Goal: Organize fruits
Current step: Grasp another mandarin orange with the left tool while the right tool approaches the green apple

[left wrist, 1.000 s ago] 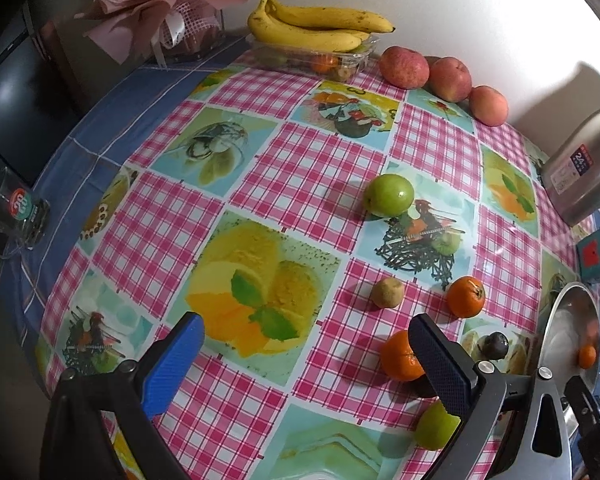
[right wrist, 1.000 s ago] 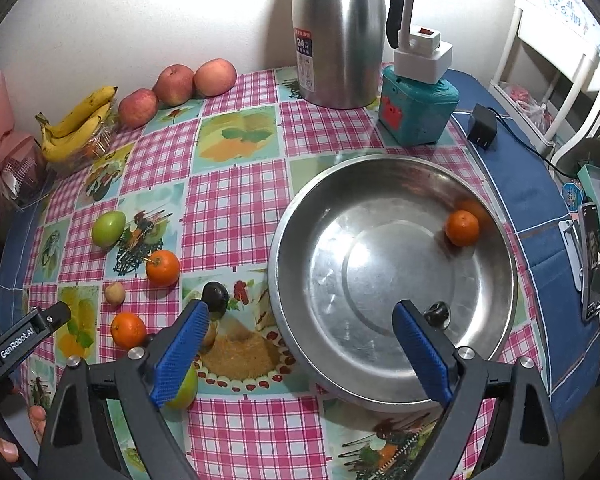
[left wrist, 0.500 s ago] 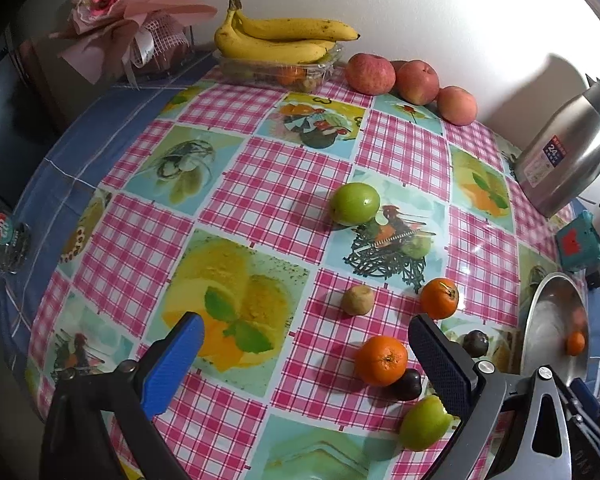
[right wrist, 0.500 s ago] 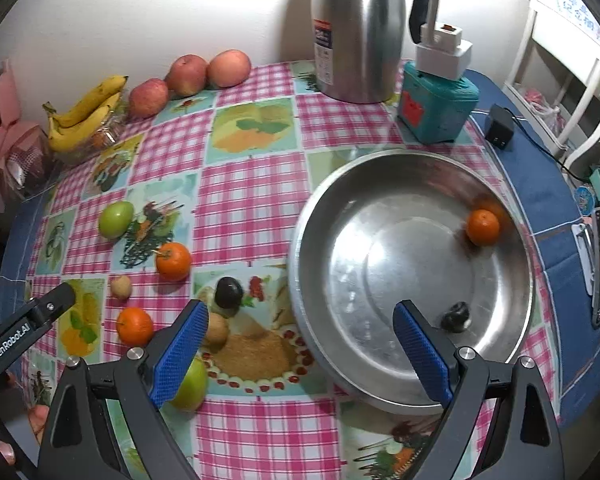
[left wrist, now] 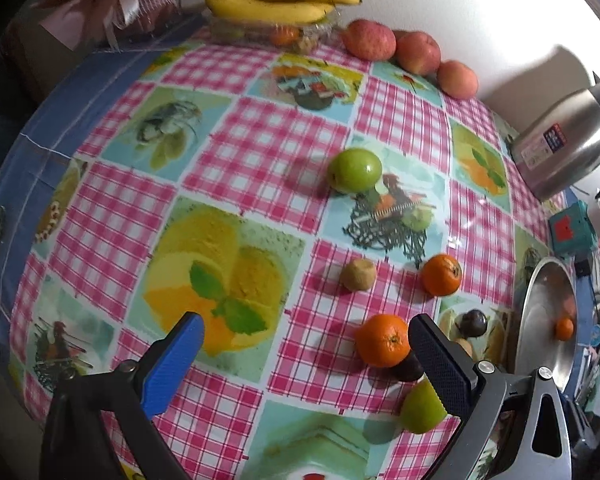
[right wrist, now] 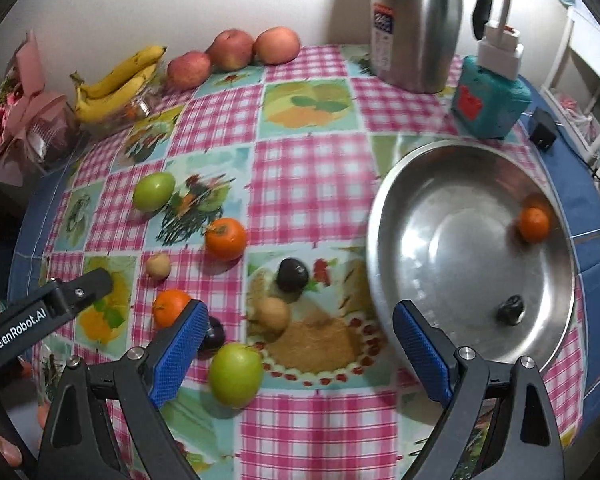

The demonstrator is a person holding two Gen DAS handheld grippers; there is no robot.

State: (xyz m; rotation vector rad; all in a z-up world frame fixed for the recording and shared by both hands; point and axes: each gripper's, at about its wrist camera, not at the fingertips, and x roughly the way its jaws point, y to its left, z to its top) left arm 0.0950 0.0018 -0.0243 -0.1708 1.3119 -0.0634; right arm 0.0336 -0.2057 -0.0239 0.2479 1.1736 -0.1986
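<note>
A steel basin (right wrist: 384, 216) on the right holds a small orange (right wrist: 534, 223) and a dark fruit (right wrist: 510, 310). Loose on the checked cloth lie two green apples (right wrist: 154, 191) (right wrist: 236, 374), two oranges (right wrist: 225, 239) (right wrist: 168, 307), dark plums (right wrist: 292, 274) and small tan fruits (right wrist: 274, 314). My right gripper (right wrist: 298, 350) hovers open over the near apple and tan fruit, holding nothing. My left gripper (left wrist: 306, 350) is open and empty above the cloth, its right finger beside an orange (left wrist: 382, 340); its body (right wrist: 40, 312) shows at the left of the right wrist view.
Bananas (right wrist: 118, 82) on a clear tub and three red apples (right wrist: 230, 50) line the wall. A steel thermos (right wrist: 416, 24), a teal box (right wrist: 488, 102) with a white plug, and a black adapter (right wrist: 542, 134) stand behind the basin. A pink bouquet (right wrist: 20, 108) sits far left.
Both grippers have shifted left and lower toward the loose fruit; the fruits look nearer and the basin has slid right in view. No fruit has moved, and both stay open.
</note>
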